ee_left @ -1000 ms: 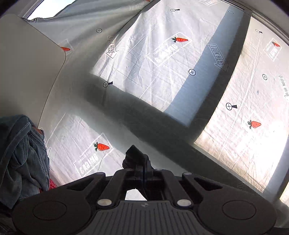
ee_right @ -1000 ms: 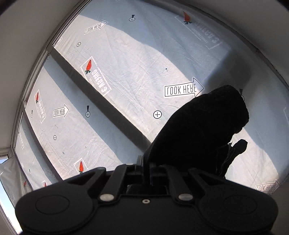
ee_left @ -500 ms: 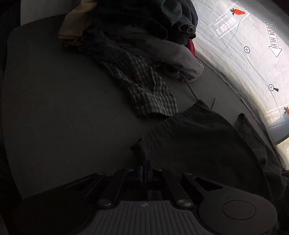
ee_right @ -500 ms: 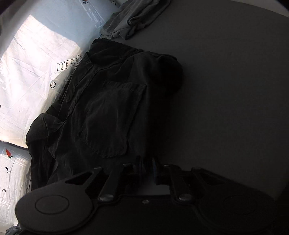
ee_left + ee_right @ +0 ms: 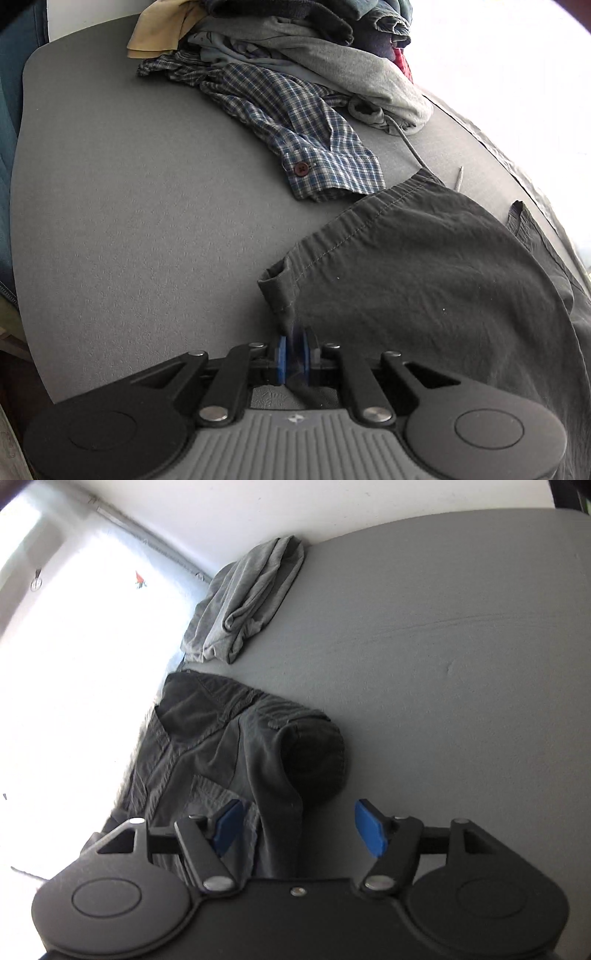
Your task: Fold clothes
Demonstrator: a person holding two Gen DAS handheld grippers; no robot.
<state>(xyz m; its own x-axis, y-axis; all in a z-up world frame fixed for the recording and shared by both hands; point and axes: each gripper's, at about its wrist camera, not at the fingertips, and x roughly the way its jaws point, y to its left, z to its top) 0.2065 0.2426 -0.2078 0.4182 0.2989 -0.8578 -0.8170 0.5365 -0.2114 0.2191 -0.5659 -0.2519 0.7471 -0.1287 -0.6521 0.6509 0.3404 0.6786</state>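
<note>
Left gripper is pinching a hem corner of the dark grey trousers, jaws just easing slightly; right gripper has just been opening wide, cloth below untouched. Lying on the grey table near a clothes pile, the trousers are looking light, limp; seams and hems offer the best hold.

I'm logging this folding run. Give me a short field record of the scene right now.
surface: grey table
garment in work: dark grey trousers, laid on the table
left gripper: jaws just opening, cloth between pads
right gripper: open, jaws just widened, trouser edge between them
nearby: checked shirt in clothes pile; folded grey garment
</note>
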